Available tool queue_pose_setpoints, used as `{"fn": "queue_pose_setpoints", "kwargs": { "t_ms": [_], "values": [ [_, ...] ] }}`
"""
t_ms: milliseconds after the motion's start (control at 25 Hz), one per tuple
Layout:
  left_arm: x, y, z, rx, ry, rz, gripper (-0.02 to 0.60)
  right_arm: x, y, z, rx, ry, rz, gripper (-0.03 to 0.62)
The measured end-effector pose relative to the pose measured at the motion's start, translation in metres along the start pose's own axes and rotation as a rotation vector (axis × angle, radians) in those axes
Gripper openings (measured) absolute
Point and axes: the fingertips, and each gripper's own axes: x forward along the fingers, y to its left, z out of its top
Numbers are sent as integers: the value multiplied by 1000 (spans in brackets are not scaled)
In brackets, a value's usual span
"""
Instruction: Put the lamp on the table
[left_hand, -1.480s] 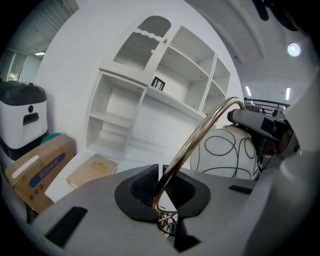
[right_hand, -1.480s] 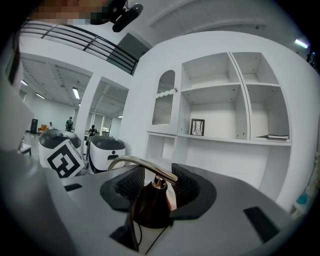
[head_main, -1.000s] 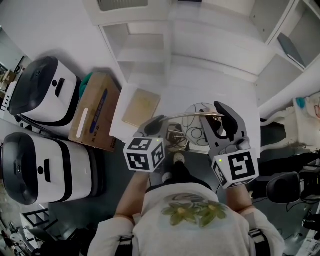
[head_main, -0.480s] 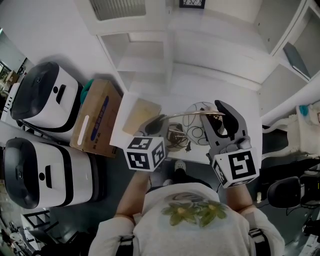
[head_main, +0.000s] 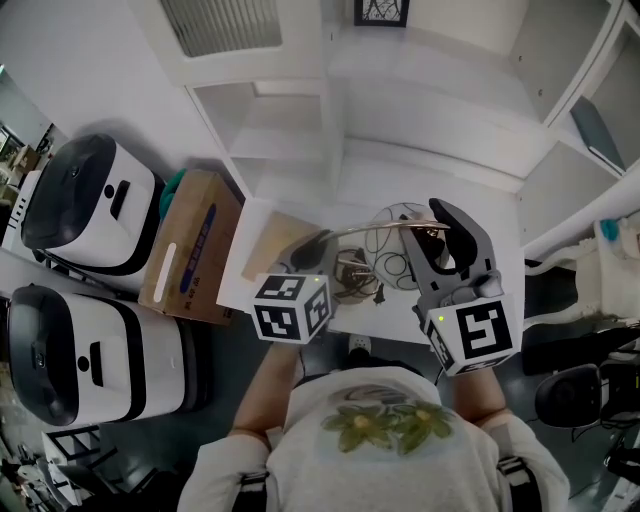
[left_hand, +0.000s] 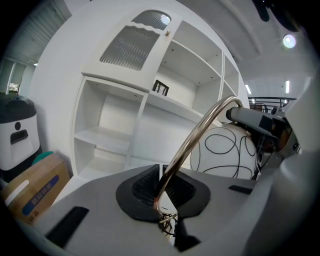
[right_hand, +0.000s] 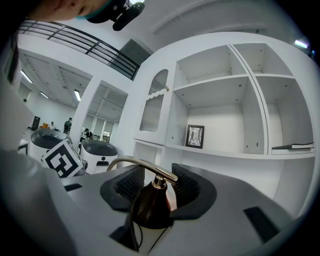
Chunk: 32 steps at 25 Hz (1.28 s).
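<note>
White-and-black casing is seen at the far left of the head view, where one rounded machine (head_main: 88, 205) is parked behind a second machine (head_main: 75, 350). Just beside them a cardboard box (head_main: 190, 250) is laid flat, with a teal object (head_main: 176, 183) half hidden at its far end. Next comes a white table (head_main: 392, 312), set in front of a white shelf unit (head_main: 290, 140), and a tan board (head_main: 280, 243) is laid on its left part.

The left gripper (head_main: 315, 243) is held over the table's near side. Its jaws are drawn almost together and clamped on the thin, curved brass arm (left_hand: 197, 135) of the lamp (head_main: 375, 229). A tangle of dark cord (head_main: 357, 280) is seen beneath the arm, on the table. The arm is arched rightward to a white globe shade (left_hand: 227, 152) patterned with black loops.

The right gripper (head_main: 428, 232) is held at the arm's other end. Its jaws are spread fairly wide and closed on the lamp's dark brown conical fitting (right_hand: 150, 202), which is pressed between both ribbed pads. The lamp is thus gripped at two places and kept over the middle of the table. Whether any part of it rests on the tabletop cannot be told. A framed picture (right_hand: 195, 136) is stood on a shelf behind.
</note>
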Motion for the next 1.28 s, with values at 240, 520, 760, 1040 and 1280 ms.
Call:
{"fn": "queue_pose_setpoints", "kwargs": {
  "t_ms": [240, 520, 760, 1040, 1280],
  "values": [
    [17, 6, 3, -12, -1, 18, 38, 14, -12, -7, 2, 0, 14, 187],
    [35, 11, -1, -30, 5, 35, 38, 28, -23, -20, 6, 7, 34, 187],
    [48, 20, -8, -46, 15, 51, 38, 41, -27, -33, 11, 20, 49, 187],
    [58, 25, -14, -42, 42, 61, 38, 51, -32, -44, 22, 44, 58, 187],
    [70, 32, -19, -50, 57, 67, 38, 61, -35, -54, 23, 64, 69, 187]
  ]
}}
